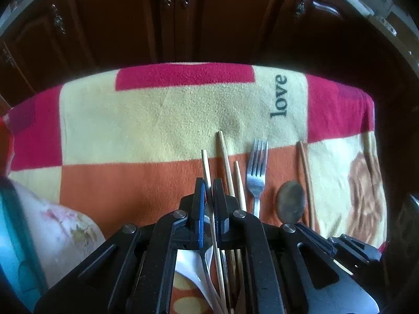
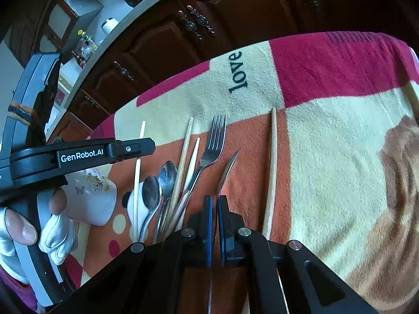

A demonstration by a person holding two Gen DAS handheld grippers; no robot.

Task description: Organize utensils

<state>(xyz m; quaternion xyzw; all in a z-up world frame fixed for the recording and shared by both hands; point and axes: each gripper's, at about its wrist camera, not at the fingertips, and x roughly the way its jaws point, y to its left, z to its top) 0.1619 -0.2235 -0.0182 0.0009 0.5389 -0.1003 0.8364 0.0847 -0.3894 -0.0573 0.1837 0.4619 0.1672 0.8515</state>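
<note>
Two grippers are down over the fleece blanket (image 1: 157, 120), both clamped, and I'm working them at once. My left gripper (image 1: 208, 191) is pinched on a pale chopstick (image 1: 206, 164); the stick runs between the blue pads and pokes out ahead of them. My right gripper (image 2: 214, 209) is pinched on the handle of a metal spoon (image 2: 230, 166), whose bowl points away from the camera and shows edge-on.

Most utensils lie roughly parallel on the orange patch, handles toward me. From the left wrist view: two more chopsticks (image 1: 225, 162), then a fork (image 1: 257, 167), the spoon held by the right gripper (image 1: 291, 201), and a darker chopstick (image 1: 307, 180) further right. From the right wrist view, two loose spoons (image 2: 159, 185) overlap a white panda-shaped rest (image 2: 137, 206), and one long chopstick (image 2: 272, 167) sits apart on the right. A floral cup (image 2: 91, 196) lies on its side near the gloved hand (image 2: 26, 225) holding the left gripper.

My read: sorting by kind is underway. Thin sticks need a near-shut grip, which explains the tight jaws. The chopstick could pivot in the pads; the spoon handle is slick and may roll.
</note>
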